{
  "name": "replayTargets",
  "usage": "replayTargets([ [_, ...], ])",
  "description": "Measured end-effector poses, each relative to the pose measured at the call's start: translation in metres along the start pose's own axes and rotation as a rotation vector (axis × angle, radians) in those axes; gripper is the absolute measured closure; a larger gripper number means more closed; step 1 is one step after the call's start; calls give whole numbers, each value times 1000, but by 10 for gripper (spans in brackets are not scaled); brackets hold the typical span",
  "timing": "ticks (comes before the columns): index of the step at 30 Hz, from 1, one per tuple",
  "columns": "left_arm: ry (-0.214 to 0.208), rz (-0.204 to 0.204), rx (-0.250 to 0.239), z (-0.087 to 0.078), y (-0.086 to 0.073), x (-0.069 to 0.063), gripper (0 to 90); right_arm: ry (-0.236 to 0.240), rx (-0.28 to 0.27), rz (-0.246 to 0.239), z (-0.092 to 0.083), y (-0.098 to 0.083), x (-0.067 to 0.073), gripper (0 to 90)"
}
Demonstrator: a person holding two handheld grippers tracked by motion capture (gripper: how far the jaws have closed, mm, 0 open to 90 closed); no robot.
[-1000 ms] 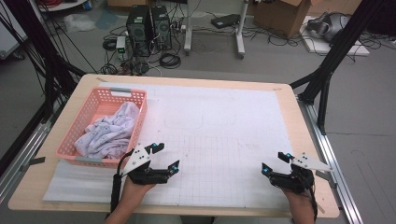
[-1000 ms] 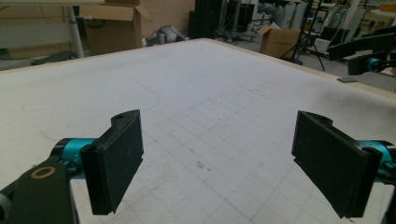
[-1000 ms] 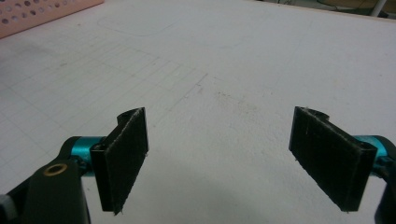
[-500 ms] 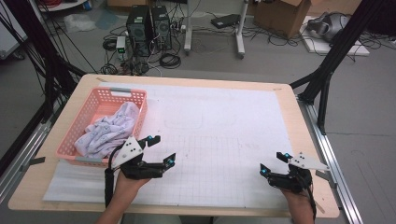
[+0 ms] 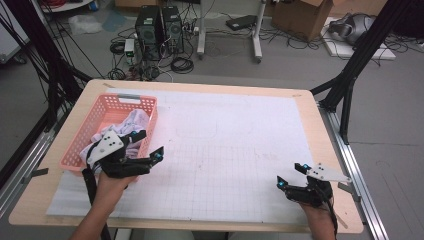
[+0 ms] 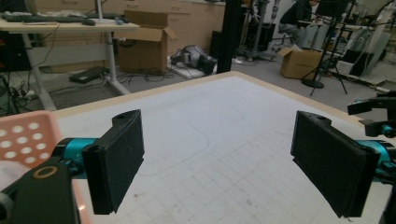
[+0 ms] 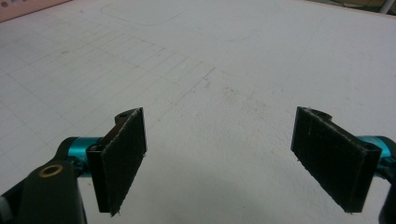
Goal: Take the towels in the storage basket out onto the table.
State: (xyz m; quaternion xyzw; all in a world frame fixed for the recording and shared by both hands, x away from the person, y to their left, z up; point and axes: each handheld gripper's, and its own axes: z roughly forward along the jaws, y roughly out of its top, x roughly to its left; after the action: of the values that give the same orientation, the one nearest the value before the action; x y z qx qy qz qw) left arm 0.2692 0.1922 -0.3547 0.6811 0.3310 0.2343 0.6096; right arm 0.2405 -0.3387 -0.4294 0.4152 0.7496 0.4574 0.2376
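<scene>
At the table's left edge we see a pink basket (image 5: 112,107) holding a crumpled white cloth (image 5: 131,121). Our left gripper (image 5: 148,143) hovers over the basket's near right corner, just beside the cloth, jaws spread wide and empty. Near the table's front right corner, our right gripper (image 5: 290,175) sits low over the white grid mat (image 5: 235,145), jaws also wide and empty.
</scene>
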Motion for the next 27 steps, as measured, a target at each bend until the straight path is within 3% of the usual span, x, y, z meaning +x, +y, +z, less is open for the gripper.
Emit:
replayTargets([
  [8, 59, 3, 27, -12, 4, 29, 176, 17, 24, -20, 7, 2, 4, 174],
  [17, 149, -9, 127, -22, 8, 66, 175, 15, 49, -37, 9, 1, 5, 174],
  [23, 251, -16, 279, -19, 4, 92, 175, 15, 48, -40, 10, 2, 6, 174],
  [25, 262, -17, 341, -13, 2, 97, 175, 18, 51, -37, 11, 2, 7, 174],
  [26, 257, -1, 409, -5, -1, 102, 176, 19, 54, -37, 10, 2, 7, 174],
  [27, 257, -1, 409, -5, -1, 102, 178, 18, 54, -35, 10, 2, 7, 174],
])
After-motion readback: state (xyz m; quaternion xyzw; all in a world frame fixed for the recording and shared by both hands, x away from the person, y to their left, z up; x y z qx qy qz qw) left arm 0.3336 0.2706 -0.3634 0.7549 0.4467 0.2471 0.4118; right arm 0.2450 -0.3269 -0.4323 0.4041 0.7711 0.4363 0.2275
